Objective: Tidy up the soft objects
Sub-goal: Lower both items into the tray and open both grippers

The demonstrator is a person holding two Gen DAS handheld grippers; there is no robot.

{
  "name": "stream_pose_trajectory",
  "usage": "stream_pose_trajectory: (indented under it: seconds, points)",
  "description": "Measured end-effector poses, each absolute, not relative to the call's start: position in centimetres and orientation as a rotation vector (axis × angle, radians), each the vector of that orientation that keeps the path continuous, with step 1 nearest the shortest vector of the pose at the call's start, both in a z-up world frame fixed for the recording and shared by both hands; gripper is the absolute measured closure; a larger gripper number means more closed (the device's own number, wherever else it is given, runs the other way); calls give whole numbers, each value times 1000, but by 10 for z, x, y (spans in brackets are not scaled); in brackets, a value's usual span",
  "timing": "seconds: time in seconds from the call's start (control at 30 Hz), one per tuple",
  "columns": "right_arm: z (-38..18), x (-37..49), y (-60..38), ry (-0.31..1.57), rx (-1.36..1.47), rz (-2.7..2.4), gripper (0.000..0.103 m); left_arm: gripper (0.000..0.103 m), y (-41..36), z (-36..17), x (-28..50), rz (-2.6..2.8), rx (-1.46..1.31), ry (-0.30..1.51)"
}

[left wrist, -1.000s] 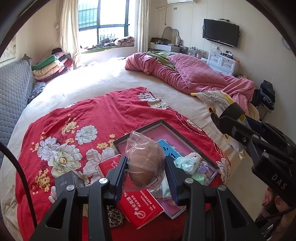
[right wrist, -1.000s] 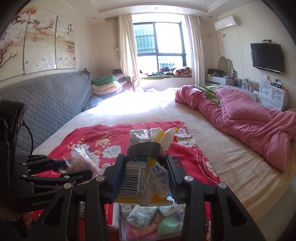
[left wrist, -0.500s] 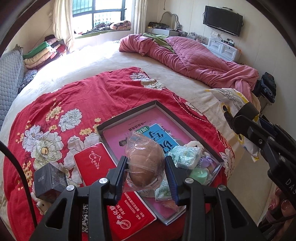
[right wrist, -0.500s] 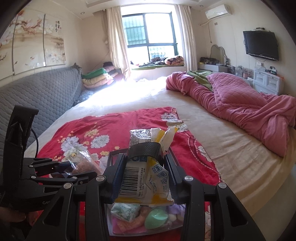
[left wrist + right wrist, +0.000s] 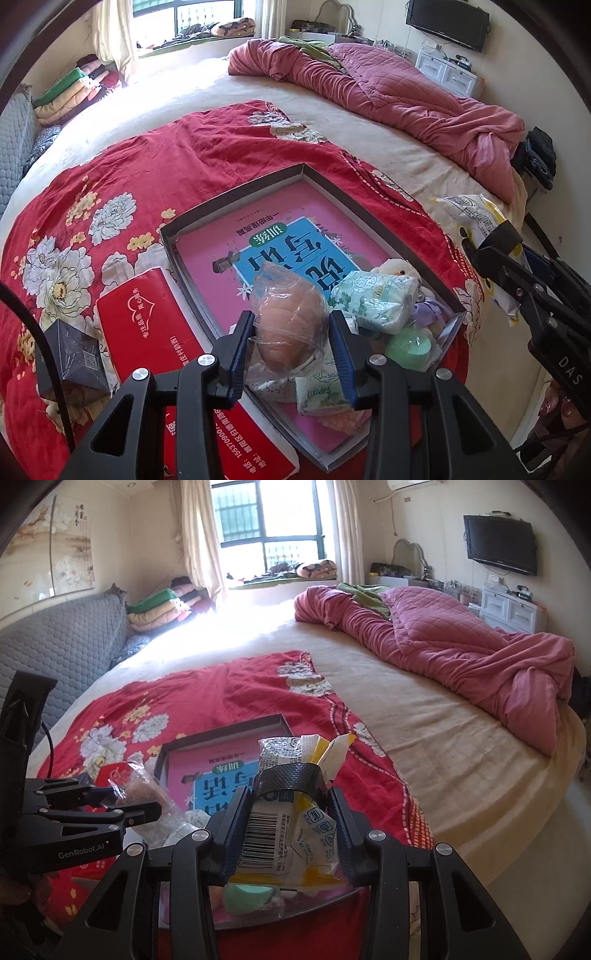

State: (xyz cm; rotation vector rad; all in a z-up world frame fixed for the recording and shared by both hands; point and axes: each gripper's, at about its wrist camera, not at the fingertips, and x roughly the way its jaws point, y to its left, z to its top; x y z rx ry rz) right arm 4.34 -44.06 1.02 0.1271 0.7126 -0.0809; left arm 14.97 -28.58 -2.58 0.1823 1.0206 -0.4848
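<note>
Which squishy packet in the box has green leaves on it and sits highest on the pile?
The pale green leaf-print tissue pack, resting on the pile. Another leaf-print packet lies lower, flat on the tray floor.

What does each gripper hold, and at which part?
Left gripper: bagged bread roll, pinched at its sides. Right gripper: yellow-white snack packet, pinched across its middle.

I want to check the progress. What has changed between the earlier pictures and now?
Both grippers came down toward the grey tray on the red blanket; it now looks larger and nearer in both views. Nothing was let go or newly taken: the left gripper still holds the wrapped bun, the right gripper the yellow-and-white packet.
</note>
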Motion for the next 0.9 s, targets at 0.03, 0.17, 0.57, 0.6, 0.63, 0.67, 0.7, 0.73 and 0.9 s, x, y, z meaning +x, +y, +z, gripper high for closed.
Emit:
stream_pose_trajectory:
  seconds: [0.03,0.17,0.57,0.6,0.63,0.67,0.7,0.73,0.9]
  points:
    - [7,45,-441,716,127,-80,59,62,-286,-28,150,-485,182,1023]
    - [-6,52,-441,751,111,-78,59,62,-286,-35,155,-483,177,1039]
    - [-44,72,-436,834,106,-37,59,62,-290,-50,164,-474,200,1053]
    - [-46,74,-434,842,106,-28,59,62,-290,-52,165,-473,202,1054]
    - [-48,76,-431,851,100,-17,59,62,-289,-53,166,-469,200,1057]
    - [-51,78,-428,858,97,-11,59,62,-289,-54,167,-468,195,1064]
    - [-53,79,-425,867,96,-4,59,62,-288,-55,168,-465,191,1066]
    - [-55,80,-423,873,96,3,59,62,-287,-55,169,-463,186,1068]
    - [-57,81,-422,882,108,13,55,61,-284,-55,170,-474,157,1079]
